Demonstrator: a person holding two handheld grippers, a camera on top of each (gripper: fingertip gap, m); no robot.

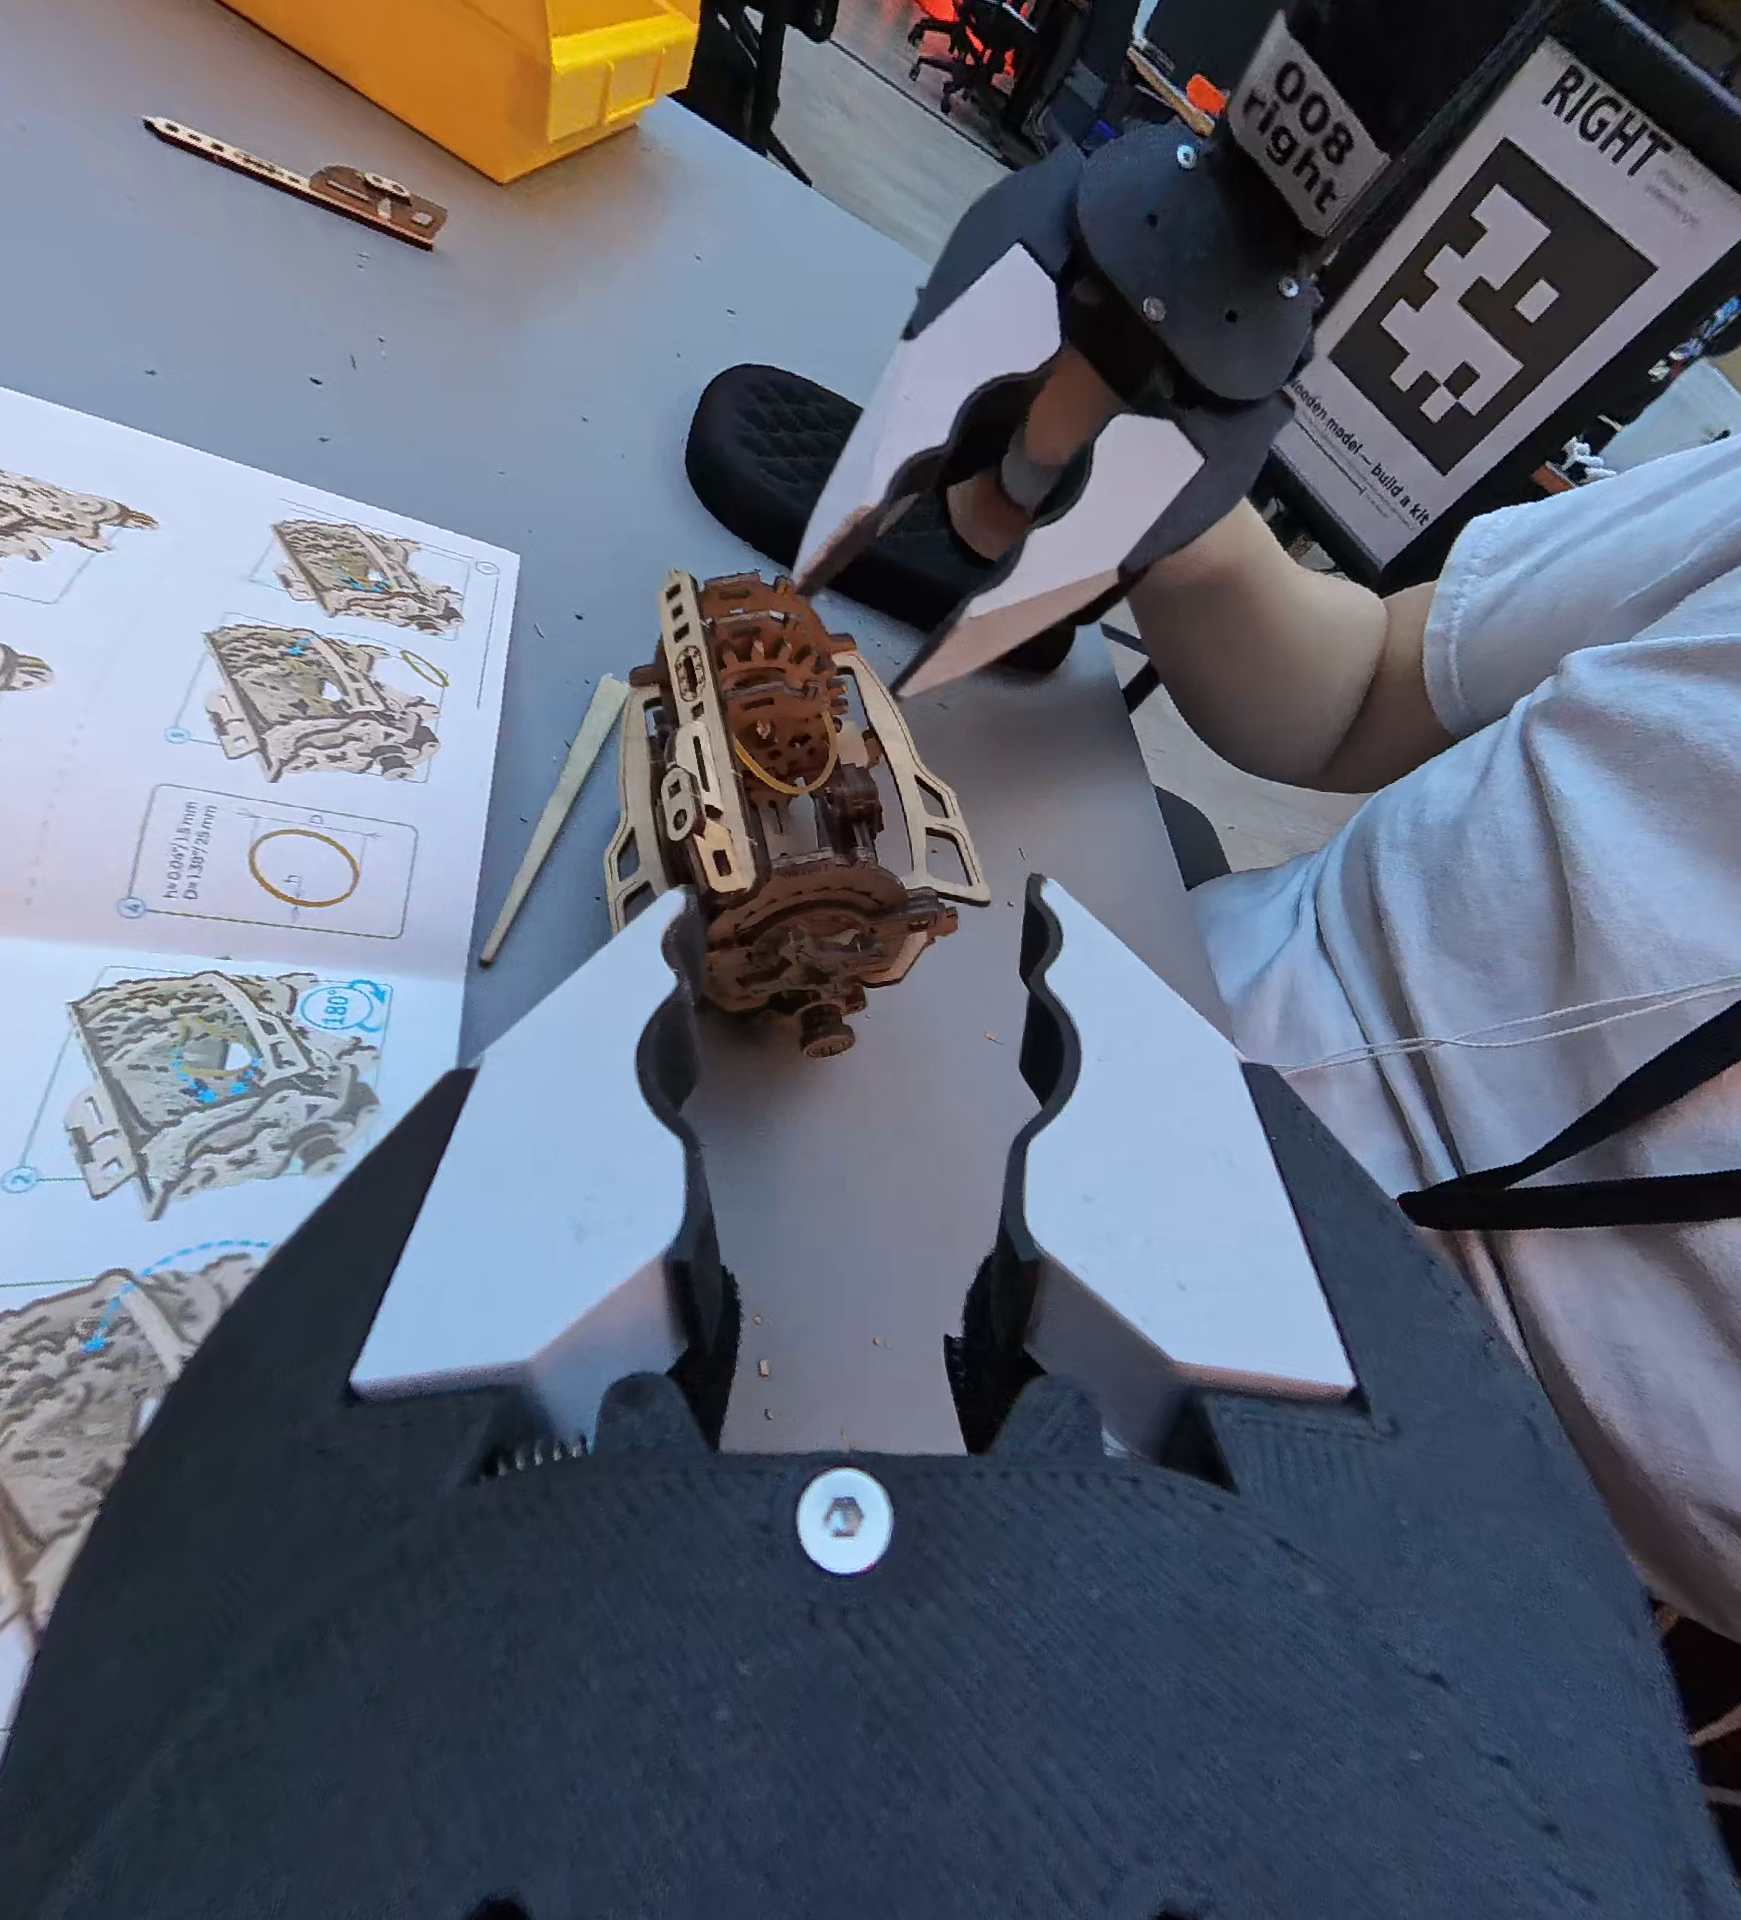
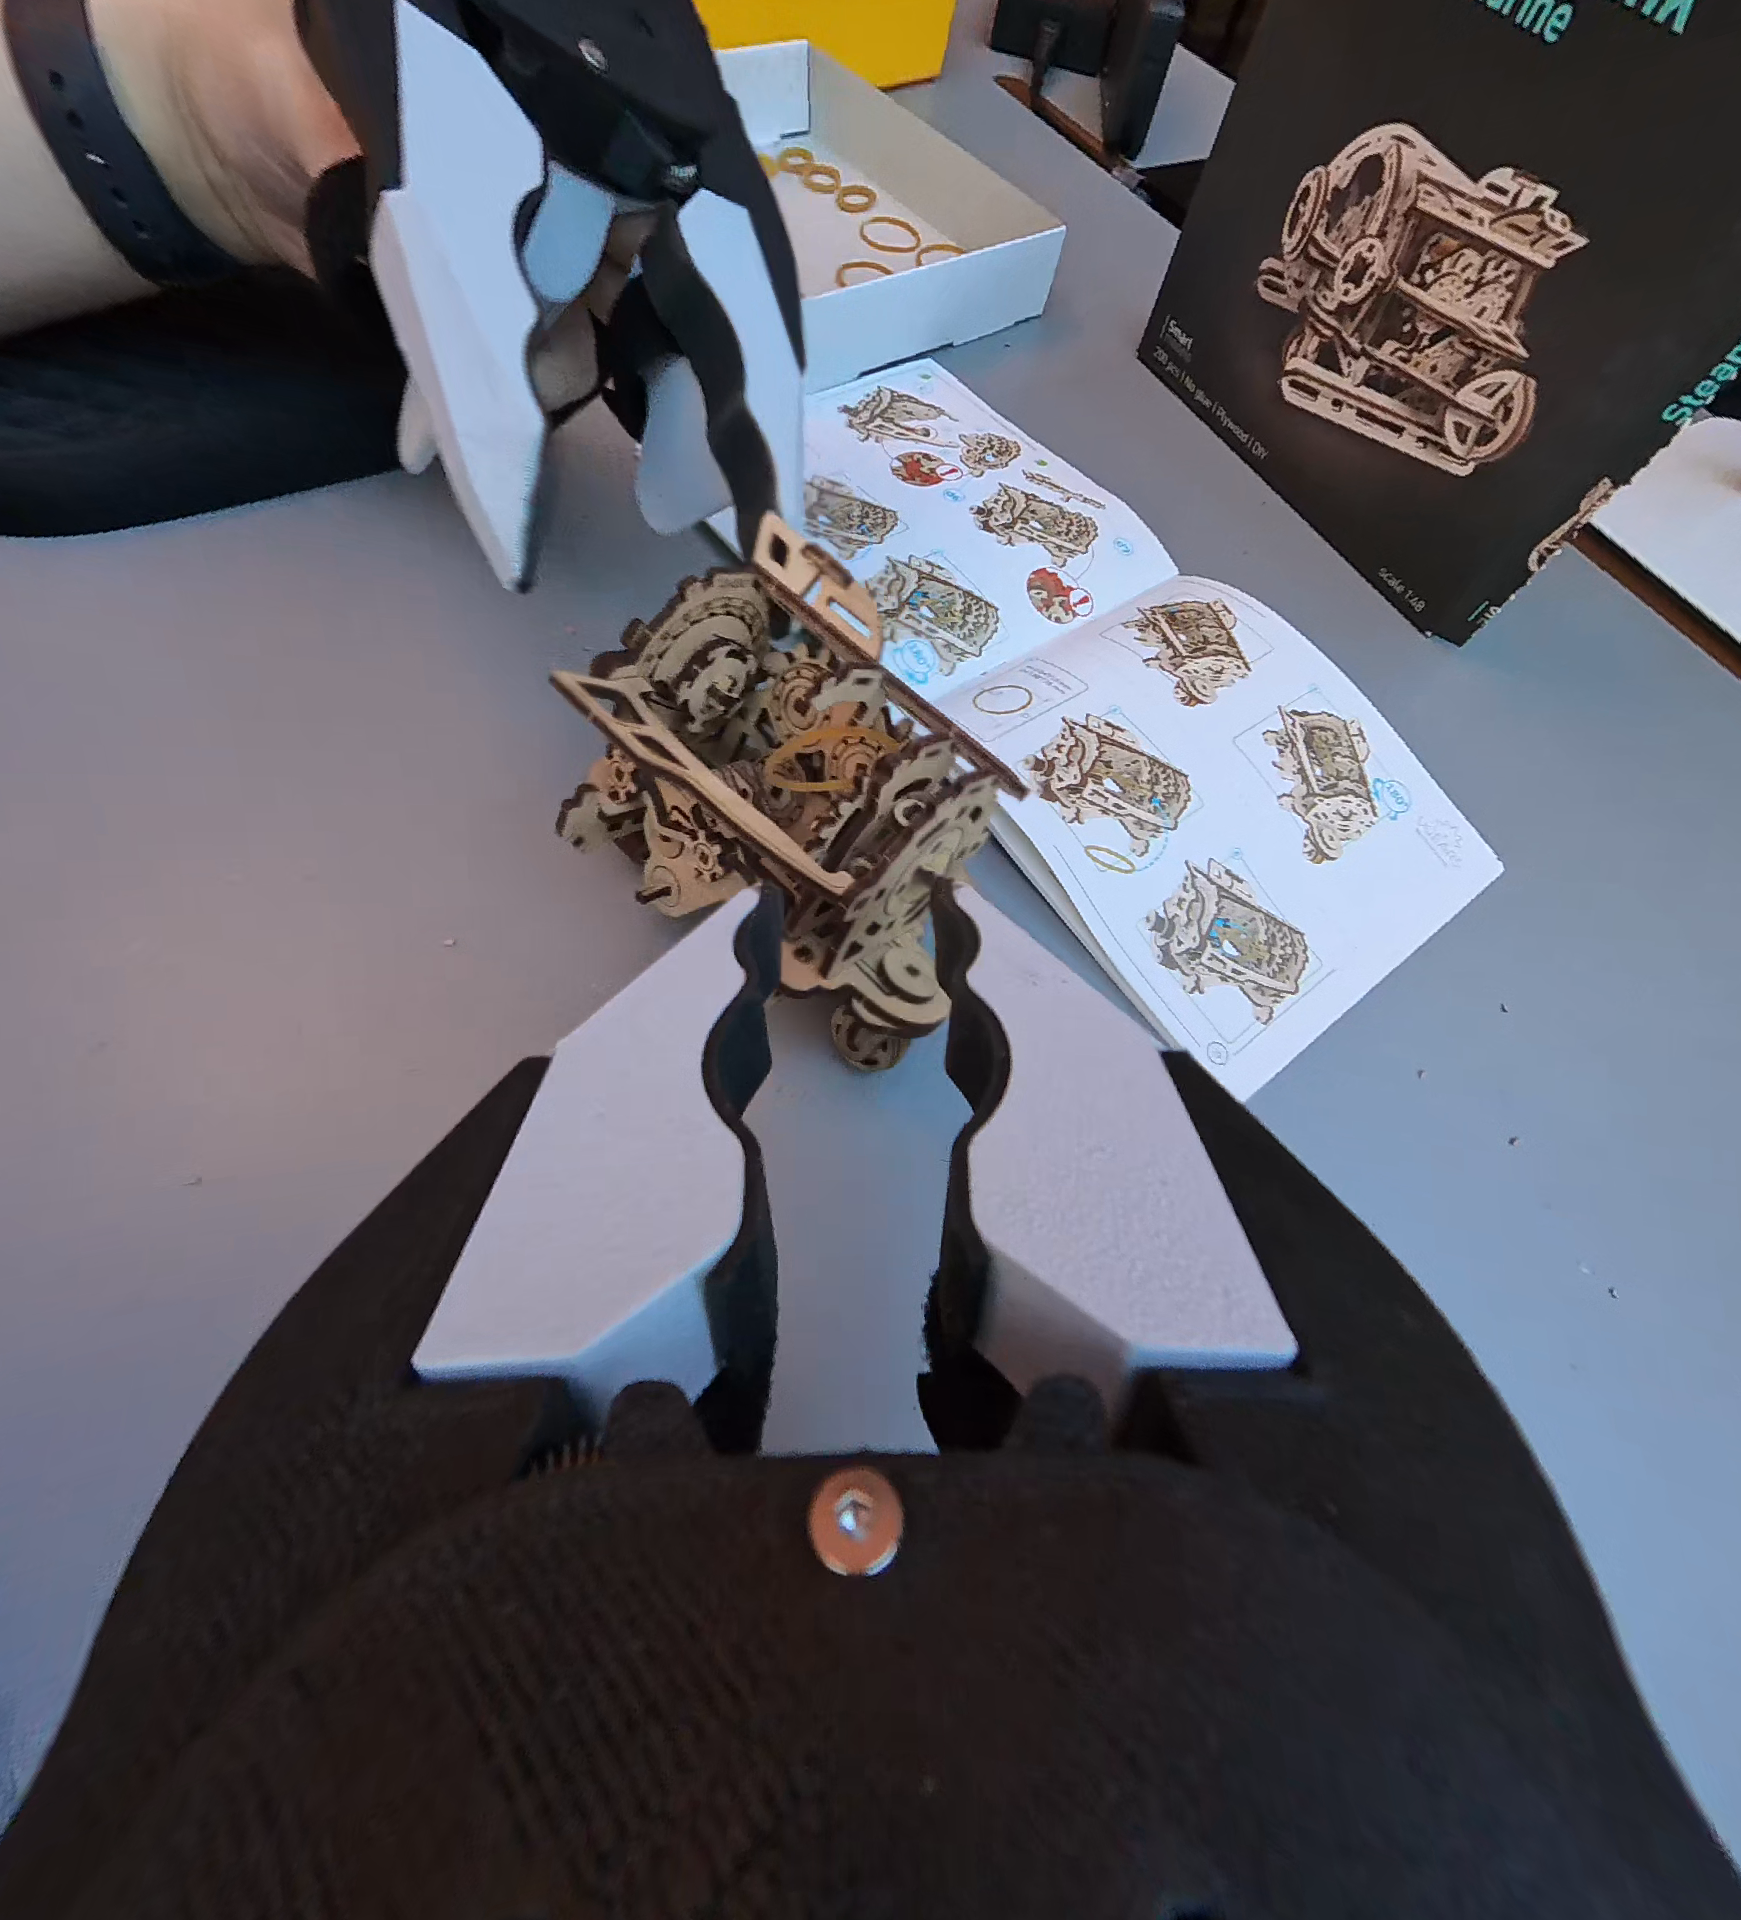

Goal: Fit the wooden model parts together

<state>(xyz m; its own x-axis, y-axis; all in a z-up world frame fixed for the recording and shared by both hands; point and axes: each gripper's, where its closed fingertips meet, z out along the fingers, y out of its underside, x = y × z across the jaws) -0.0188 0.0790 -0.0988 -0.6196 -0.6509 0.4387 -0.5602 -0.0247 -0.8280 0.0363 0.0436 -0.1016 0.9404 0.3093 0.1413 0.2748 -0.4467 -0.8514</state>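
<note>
A partly built wooden model [image 1: 783, 810] of gears and frames stands on the grey table [image 1: 533, 343] with a yellow rubber band [image 1: 788, 748] looped inside it. My left gripper [image 1: 858, 914] is open, its fingertips on either side of the model's near end. My right gripper [image 1: 850, 639] comes in from the far side. In the right wrist view my right gripper [image 2: 855, 904] is partly closed on the model's [image 2: 793, 758] near end panel, and both pads seem to touch it. The left gripper [image 2: 637, 561] hangs open over the model's far end.
An open instruction booklet [image 1: 222, 727] lies left of the model, with a thin wooden stick [image 1: 554, 821] beside it. A wooden strip part [image 1: 305, 182] and a yellow bin [image 1: 492, 73] sit farther back. A white tray of rubber rings [image 2: 907, 239], a black kit box [image 2: 1417, 312] and a black arm pad [image 1: 783, 447] are nearby. The grippers' ends are close to 8 cm from one another.
</note>
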